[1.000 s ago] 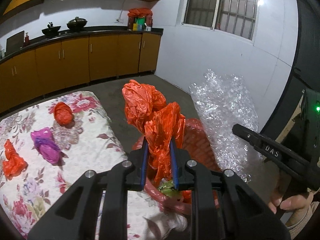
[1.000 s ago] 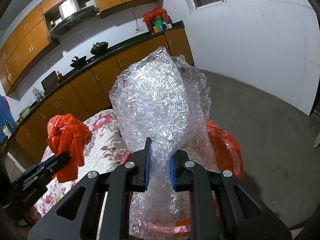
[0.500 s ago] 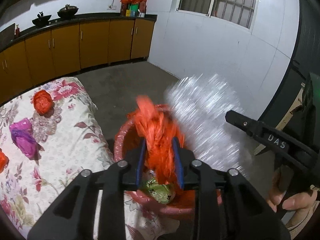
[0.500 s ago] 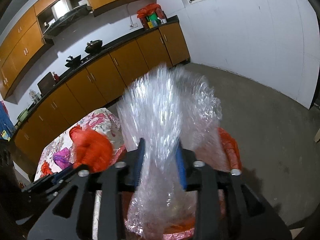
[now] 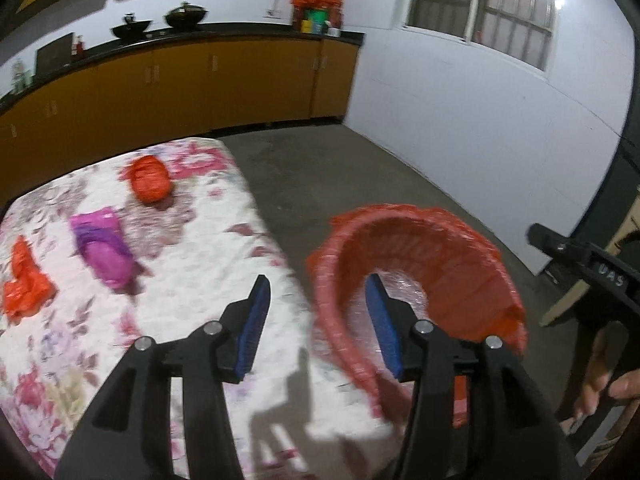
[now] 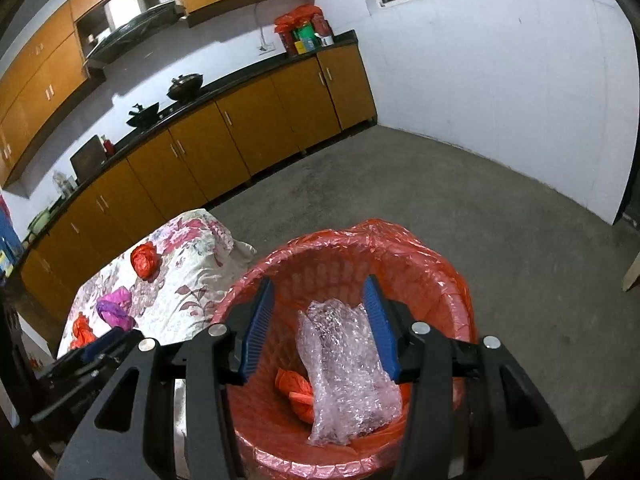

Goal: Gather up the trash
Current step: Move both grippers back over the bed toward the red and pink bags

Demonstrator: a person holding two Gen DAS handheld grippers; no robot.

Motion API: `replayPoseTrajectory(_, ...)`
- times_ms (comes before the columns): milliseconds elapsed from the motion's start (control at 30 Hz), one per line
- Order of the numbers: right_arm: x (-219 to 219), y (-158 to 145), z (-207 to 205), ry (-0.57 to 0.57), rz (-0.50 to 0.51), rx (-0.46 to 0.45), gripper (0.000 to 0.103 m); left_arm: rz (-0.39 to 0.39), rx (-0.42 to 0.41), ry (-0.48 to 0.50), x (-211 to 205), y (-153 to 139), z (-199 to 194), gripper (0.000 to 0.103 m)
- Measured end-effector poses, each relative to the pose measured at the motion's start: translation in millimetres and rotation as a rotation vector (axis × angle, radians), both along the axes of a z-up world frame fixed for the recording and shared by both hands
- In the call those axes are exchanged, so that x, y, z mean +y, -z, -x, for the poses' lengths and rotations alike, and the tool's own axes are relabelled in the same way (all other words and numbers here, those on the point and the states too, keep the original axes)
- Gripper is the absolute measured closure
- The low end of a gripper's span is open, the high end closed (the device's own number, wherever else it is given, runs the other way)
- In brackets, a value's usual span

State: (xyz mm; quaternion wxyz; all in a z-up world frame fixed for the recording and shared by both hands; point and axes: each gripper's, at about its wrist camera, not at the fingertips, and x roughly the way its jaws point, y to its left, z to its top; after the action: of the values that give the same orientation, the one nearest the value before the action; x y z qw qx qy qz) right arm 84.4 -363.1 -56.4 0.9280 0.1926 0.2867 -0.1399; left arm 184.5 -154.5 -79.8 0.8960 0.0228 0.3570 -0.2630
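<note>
From the left wrist view, the left gripper [image 5: 316, 320] is seen spread wide and empty, poised over the edge of the flower-patterned cloth-covered desk [image 5: 192, 292] beside the red plastic-lined wicker basket [image 5: 416, 240]. Three pieces of trash lie on the desk ahead and to its left: a crumpled purple plastic bag [image 5: 105, 251] nearest, a balled orange plastic bag [image 5: 150, 179] farther off, and a flattened orange plastic scrap [image 5: 25, 280] at the far left.

From the right wrist view, the right gripper [image 6: 320, 322] is seen spread and empty directly above the basket, where a clear bubble-wrap wad [image 6: 346, 368] and an orange plastic bag [image 6: 296, 390] lie. The left gripper is judged nearer the remaining trash.
</note>
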Motion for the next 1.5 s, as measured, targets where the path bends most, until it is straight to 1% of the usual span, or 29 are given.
replayPoseTrajectory(300, 20.5, -8.5, -7.0, -0.044, 0.042, -0.011, 0.055, 0.000, -0.028, -0.133, 56.9, -6.4, -8.1, 0.053)
replayPoseTrajectory(500, 34.4, -7.1, -14.1, -0.083, 0.052, -0.004, 0.055, -0.003, -0.022, -0.186, 81.0, -3.4, -10.2, 0.053)
replayPoseTrajectory(767, 54.2, -7.0, -24.5, -0.141, 0.061, 0.002, 0.055, -0.032, -0.028, -0.241, 104.7, 1.9, -12.5, 0.053)
replayPoseTrajectory(933, 85.7, -9.4, -42.6, -0.238, 0.091, 0.002, 0.055, -0.061, -0.044, -0.294, 128.1, 3.6, -16.0, 0.052)
replayPoseTrajectory(1000, 101.9, -10.8, -53.1, -0.289, 0.096, -0.002, 0.055, -0.081, -0.051, -0.333, 143.8, 4.4, -19.8, 0.051)
replayPoseTrajectory(1200, 153.6, -9.4, -87.9, -0.431, 0.103, 0.000, 0.055, -0.099, -0.040, -0.461, 196.0, 7.0, -36.9, 0.050)
replayPoseTrajectory(1300, 187.6, -2.4, -115.9, -0.520, 0.087, 0.014, 0.055, -0.096, -0.030, -0.529, 221.9, 8.3, -48.2, 0.050)
replayPoseTrajectory(1433, 224.9, 12.1, -151.5, -0.610, 0.062, 0.056, 0.055, -0.088, -0.010, -0.606, 256.6, 12.4, -64.3, 0.050)
replayPoseTrajectory(1500, 242.7, 20.8, -167.8, -0.644, 0.065, 0.080, 0.055, -0.086, 0.001, -0.631, 269.3, 14.7, -70.5, 0.050)
